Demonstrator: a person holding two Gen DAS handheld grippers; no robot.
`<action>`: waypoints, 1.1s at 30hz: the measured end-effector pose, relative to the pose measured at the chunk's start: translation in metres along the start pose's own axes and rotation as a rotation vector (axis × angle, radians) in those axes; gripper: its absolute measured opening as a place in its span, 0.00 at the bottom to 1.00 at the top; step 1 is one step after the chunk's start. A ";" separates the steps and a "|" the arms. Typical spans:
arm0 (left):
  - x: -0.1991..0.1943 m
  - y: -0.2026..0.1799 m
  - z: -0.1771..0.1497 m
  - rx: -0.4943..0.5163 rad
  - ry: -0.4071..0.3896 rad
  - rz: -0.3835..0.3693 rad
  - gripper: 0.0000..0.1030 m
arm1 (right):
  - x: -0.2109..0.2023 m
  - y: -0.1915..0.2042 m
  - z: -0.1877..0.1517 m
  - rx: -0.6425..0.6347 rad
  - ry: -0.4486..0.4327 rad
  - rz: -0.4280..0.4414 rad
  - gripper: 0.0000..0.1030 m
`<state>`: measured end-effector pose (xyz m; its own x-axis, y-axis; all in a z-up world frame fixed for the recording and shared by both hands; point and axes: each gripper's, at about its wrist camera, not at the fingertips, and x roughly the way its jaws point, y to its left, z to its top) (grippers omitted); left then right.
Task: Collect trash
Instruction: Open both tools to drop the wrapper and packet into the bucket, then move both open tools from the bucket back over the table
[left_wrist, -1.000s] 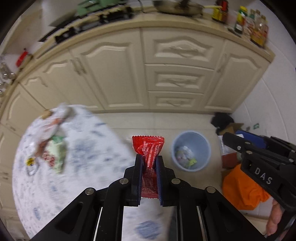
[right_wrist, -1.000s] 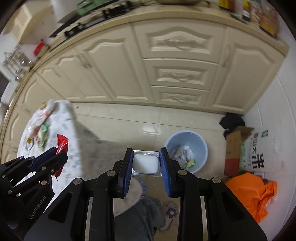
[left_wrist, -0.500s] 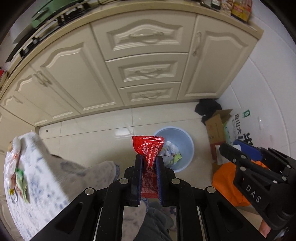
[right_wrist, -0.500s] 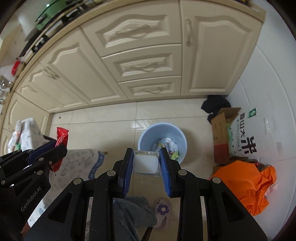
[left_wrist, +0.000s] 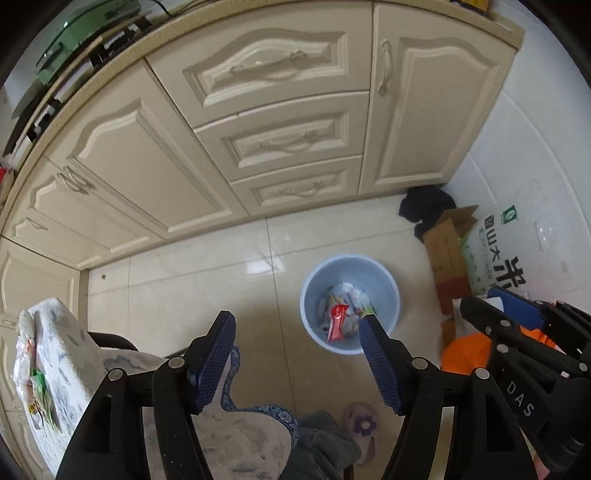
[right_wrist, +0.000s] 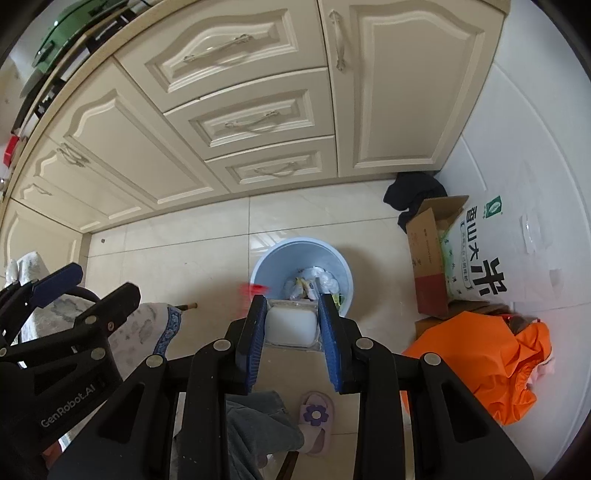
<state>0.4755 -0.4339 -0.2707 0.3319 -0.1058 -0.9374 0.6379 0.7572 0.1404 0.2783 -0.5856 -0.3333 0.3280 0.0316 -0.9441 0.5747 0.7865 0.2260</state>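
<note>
My left gripper hangs over the floor beside the light blue trash bin, and its jaws are opening with nothing between them. The red snack wrapper shows over the bin's mouth among crumpled trash; in the right wrist view it is a red blur at the bin's rim. My right gripper is shut on a white plastic tray, held just in front of the bin. More wrappers lie on the cloth-covered table at the left.
Cream cabinets run along the back. Right of the bin stand a cardboard box, a rice sack, a black cloth and an orange bag. A person's trouser leg and slipper are below the grippers.
Both grippers swung from over the table to the bin and came lower. The left jaws opened and let go of the red wrapper, which dropped toward the bin.
</note>
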 end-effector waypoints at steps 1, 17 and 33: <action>0.004 0.001 0.000 -0.001 0.005 0.007 0.64 | 0.001 0.000 0.000 0.001 0.002 0.001 0.28; 0.008 0.035 -0.007 -0.083 0.043 0.028 0.64 | -0.012 0.043 0.006 -0.073 -0.046 0.045 0.28; 0.000 0.061 -0.023 -0.138 0.048 0.009 0.64 | -0.037 0.056 0.002 -0.097 -0.201 -0.034 0.99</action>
<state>0.4984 -0.3735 -0.2697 0.3017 -0.0704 -0.9508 0.5322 0.8399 0.1067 0.3000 -0.5434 -0.2851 0.4576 -0.1120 -0.8821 0.5166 0.8409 0.1612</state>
